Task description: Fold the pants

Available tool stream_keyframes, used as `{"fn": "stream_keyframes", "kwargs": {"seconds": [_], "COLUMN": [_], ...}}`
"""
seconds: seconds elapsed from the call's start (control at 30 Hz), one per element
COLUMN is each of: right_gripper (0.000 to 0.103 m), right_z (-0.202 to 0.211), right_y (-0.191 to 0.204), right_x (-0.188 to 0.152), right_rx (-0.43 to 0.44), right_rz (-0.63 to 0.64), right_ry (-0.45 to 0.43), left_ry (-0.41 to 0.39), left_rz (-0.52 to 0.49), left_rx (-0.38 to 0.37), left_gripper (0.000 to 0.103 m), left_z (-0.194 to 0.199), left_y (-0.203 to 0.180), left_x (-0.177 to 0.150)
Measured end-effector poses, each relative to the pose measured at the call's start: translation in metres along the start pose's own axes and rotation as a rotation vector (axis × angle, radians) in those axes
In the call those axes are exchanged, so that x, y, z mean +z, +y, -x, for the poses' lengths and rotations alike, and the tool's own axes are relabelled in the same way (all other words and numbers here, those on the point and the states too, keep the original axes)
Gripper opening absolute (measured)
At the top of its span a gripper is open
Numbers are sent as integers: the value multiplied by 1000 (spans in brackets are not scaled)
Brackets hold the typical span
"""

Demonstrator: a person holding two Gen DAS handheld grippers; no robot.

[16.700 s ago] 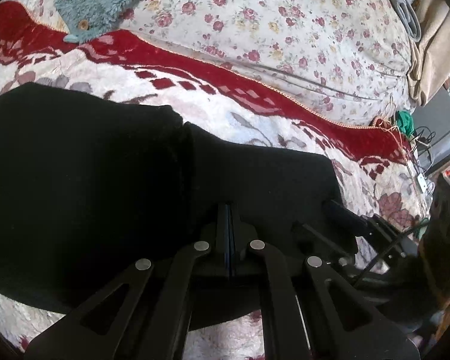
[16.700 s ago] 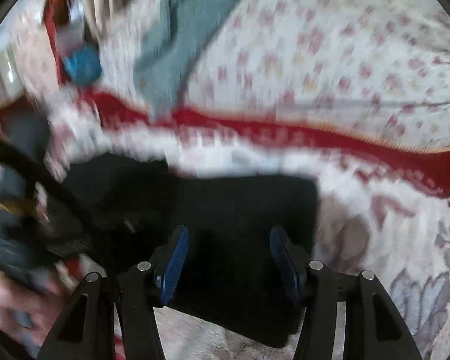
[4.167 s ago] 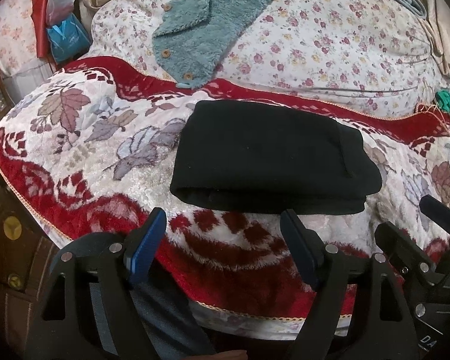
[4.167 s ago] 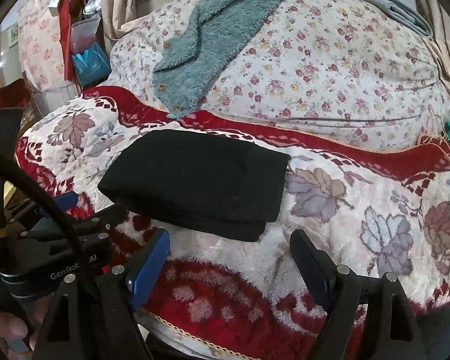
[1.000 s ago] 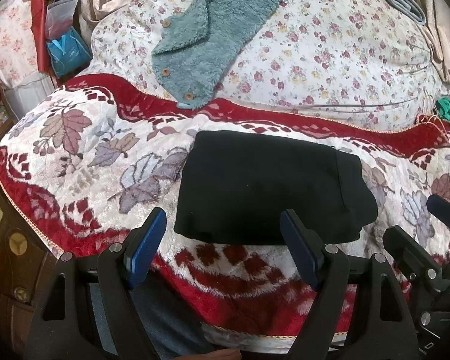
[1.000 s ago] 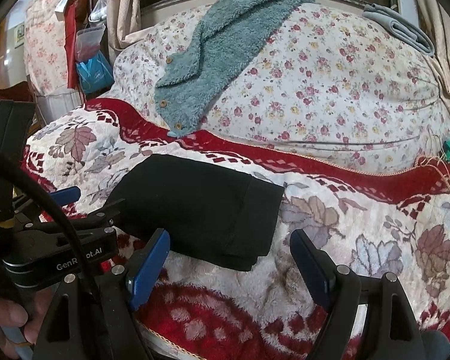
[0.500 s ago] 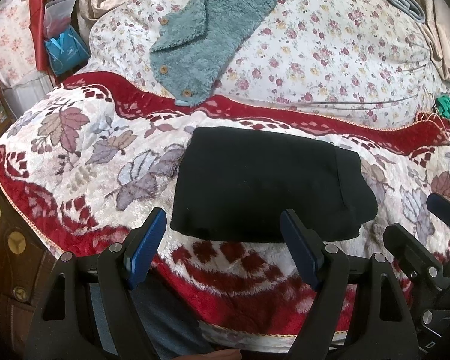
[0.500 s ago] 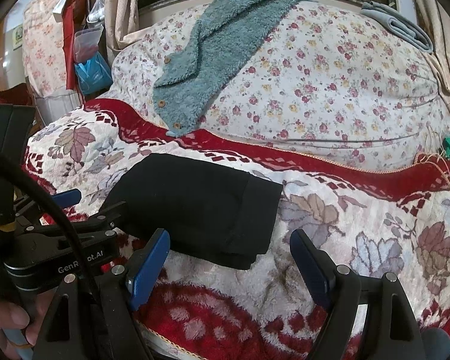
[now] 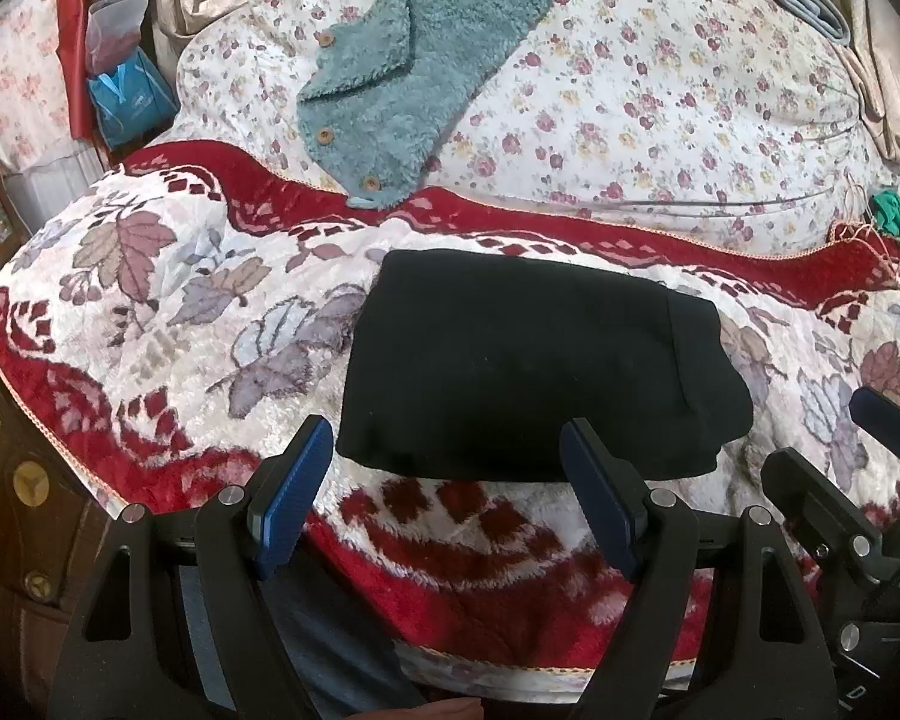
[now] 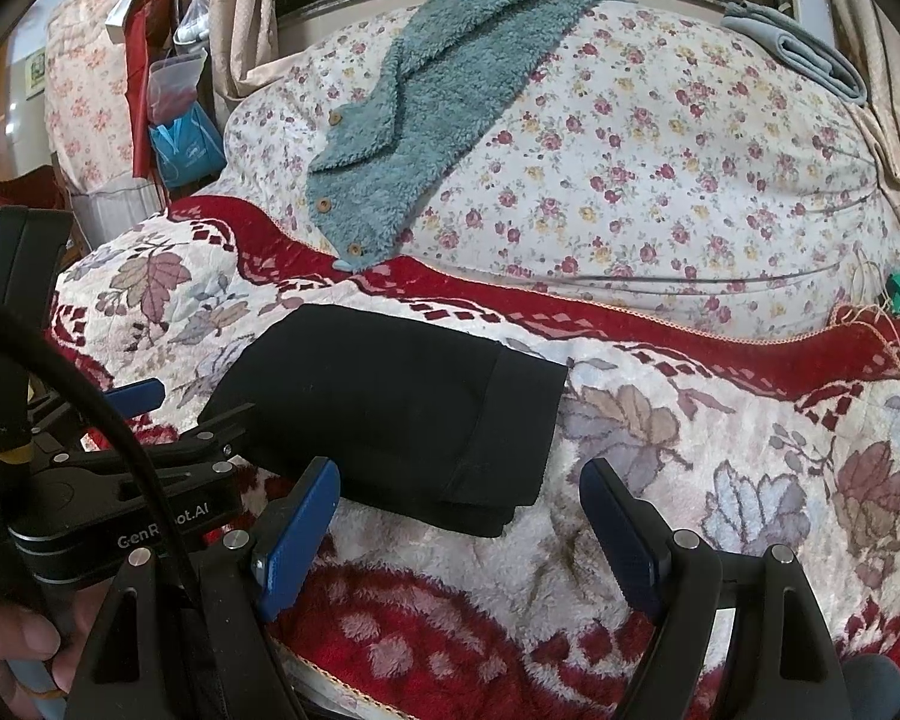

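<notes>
Near the bed's front edge, the pants [image 9: 510, 360] lie folded, long axis parallel to it. I hold both grippers spread wide, empty: left gripper [image 9: 444, 474] faces them squarely, right gripper [image 10: 459, 516] sits off their right end.

Both wrist views near, facing folded pants [image 9: 528, 366]

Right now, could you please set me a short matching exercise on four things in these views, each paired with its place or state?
Things:
1. black pants
2. teal fleece garment
3. left tool
4. grey folded cloth

Places or states:
A. open, holding nothing
B. far right, atop floral quilt
C. folded flat on red blanket
D. draped down floral quilt

Pairs: 1-C, 2-D, 3-A, 4-B
</notes>
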State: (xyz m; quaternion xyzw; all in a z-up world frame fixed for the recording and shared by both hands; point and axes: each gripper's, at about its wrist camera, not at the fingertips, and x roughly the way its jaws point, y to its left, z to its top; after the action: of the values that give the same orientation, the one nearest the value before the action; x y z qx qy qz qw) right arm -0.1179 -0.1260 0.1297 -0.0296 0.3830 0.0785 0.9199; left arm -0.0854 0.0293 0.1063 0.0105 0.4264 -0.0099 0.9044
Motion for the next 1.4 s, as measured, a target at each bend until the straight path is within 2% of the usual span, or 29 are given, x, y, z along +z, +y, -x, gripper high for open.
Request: {"fn": "stream_keyframes", "kwargs": {"seconds": [0.23, 0.37, 1.4], "right_gripper": [81, 81, 81], "right_z": [-2, -2, -4], "right_y": [0, 1, 2], "right_x": [-3, -4, -6], "right_rx": [-1, -1, -1], "right_rz": [-3, -3, -7], "right_ry": [4, 6, 14], "left_ry": [1, -46, -40], "left_rz": [-4, -13, -32], "left_rx": [-6, 15, 1], "left_gripper": [79, 79, 79], "left_z": [-1, 4, 4], "left_y": [-4, -7, -7], "left_x": [-4, -7, -3]}}
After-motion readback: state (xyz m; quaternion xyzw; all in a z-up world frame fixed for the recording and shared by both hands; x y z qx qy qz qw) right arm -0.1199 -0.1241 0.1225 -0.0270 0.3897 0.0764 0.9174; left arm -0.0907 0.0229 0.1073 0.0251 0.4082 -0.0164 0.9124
